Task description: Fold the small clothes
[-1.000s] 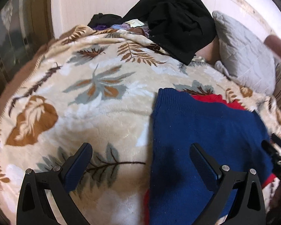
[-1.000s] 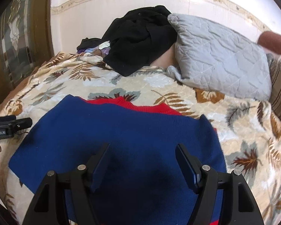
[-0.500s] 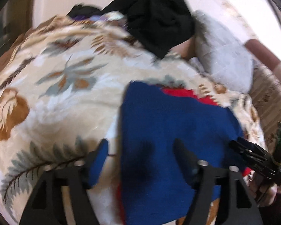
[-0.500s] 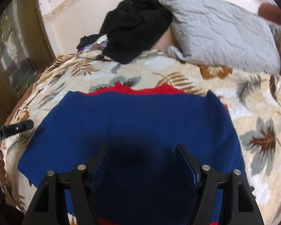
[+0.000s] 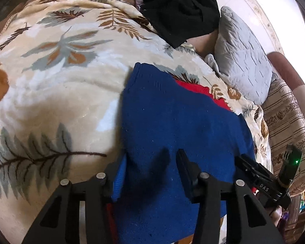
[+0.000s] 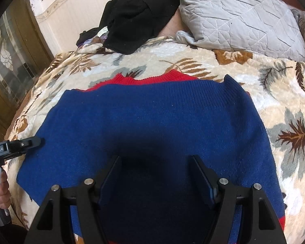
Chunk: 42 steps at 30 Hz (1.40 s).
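A blue knit sweater with red trim (image 5: 179,122) lies flat on a leaf-patterned blanket; it also shows in the right wrist view (image 6: 152,122). My left gripper (image 5: 150,162) is open low over the sweater's left edge, its left finger at the hem and its right finger over the blue knit. My right gripper (image 6: 156,172) is open just above the sweater's near middle, casting a shadow on it. The right gripper's tip shows at the right in the left wrist view (image 5: 260,179); the left one shows at the left in the right wrist view (image 6: 16,145).
The leaf-patterned blanket (image 5: 61,77) covers the bed. A heap of black clothes (image 6: 136,18) and a grey quilted pillow (image 6: 240,18) lie at the far end by the wall. A striped cushion (image 5: 288,126) sits to the right.
Both grippers have dropped closer to the sweater. The left gripper has shifted right onto the sweater's left edge and its fingers have narrowed. The right gripper has stayed open.
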Tool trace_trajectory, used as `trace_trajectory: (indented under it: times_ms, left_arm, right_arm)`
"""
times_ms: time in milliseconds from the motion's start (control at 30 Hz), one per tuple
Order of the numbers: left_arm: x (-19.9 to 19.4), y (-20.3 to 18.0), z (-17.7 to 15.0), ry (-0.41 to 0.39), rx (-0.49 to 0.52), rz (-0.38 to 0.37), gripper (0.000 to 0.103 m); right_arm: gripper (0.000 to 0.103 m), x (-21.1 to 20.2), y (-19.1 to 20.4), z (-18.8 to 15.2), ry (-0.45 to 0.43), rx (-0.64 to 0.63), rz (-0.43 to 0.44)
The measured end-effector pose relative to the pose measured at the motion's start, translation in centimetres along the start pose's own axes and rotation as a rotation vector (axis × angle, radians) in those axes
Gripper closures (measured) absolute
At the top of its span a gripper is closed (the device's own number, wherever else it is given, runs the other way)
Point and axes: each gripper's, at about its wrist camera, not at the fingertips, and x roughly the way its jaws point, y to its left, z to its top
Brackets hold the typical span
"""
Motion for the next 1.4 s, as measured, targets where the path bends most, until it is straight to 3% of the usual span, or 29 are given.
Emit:
trace_trajectory:
  times_ms: [33,67,100,167,233,267,367,467,633,800,967,1100,1233,1333,1400]
  left_arm:
    - [0.2,-0.1,0.0,0.002,0.005,0.027,0.049]
    - [0.5,-0.1,0.1,0.014,0.006,0.045,0.033]
    - [0.8,-0.1,0.0,0.033,0.003,0.059,0.026]
    - [0.9,-0.3,-0.1,0.024,0.008,0.066,0.026]
    - [1.1,-0.7,-0.2,0.019,0.020,0.033,0.028]
    - [1.3,-0.9,-0.3,0.031,0.022,0.005,0.037]
    - [1.6,-1.3,-0.4,0.021,0.053,0.047,0.068]
    - [1.4,-0.5,0.0,0.009,-0.005,0.005,0.078]
    - [0.9,-1.9,0.1,-0.032,0.028,0.004,0.081]
    - [-0.3,-3.6,0.5,-0.085,0.019,-0.109,0.081]
    - [-0.6,-6.2,0.2,-0.112,0.026,-0.099,0.083]
    - [-1.5,-10.5,-0.2,-0.134,0.114,-0.065,0.083]
    - [-1.2,-16.3,-0.5,-0.124,0.193,-0.081,0.083]
    - [0.9,-20.8,-1.2,-0.085,0.263,-0.090,0.084]
    - [3.6,-22.7,-1.5,-0.017,0.255,-0.094,0.083]
  right_arm:
    - [0.030,0.0,0.0,0.0,0.001,0.000,0.000]
    - [0.029,0.0,0.0,0.0,0.002,0.000,-0.001]
    - [0.029,0.0,0.0,0.0,0.002,0.000,-0.003]
    - [0.029,0.1,0.0,0.1,0.002,-0.001,-0.004]
    - [0.029,0.1,0.1,0.1,0.002,0.001,-0.002]
    - [0.029,0.1,0.1,0.1,0.002,0.001,-0.002]
    - [0.030,0.0,-0.2,0.2,-0.003,0.014,0.015]
    - [0.030,-0.7,-1.2,0.4,-0.021,0.053,0.041]
    - [0.030,-1.7,-4.3,0.9,-0.048,0.129,0.024]
    - [0.030,-2.8,-7.7,1.2,-0.079,0.210,0.024]
    - [0.030,-4.9,-10.1,1.5,-0.137,0.255,0.029]
    - [0.030,-6.0,-12.1,2.1,-0.166,0.306,0.064]
    - [0.030,-6.8,-13.8,2.6,-0.182,0.353,0.119]
    - [0.030,-7.2,-15.5,2.6,-0.188,0.410,0.169]
    - [0.030,-7.3,-16.3,2.7,-0.187,0.448,0.205]
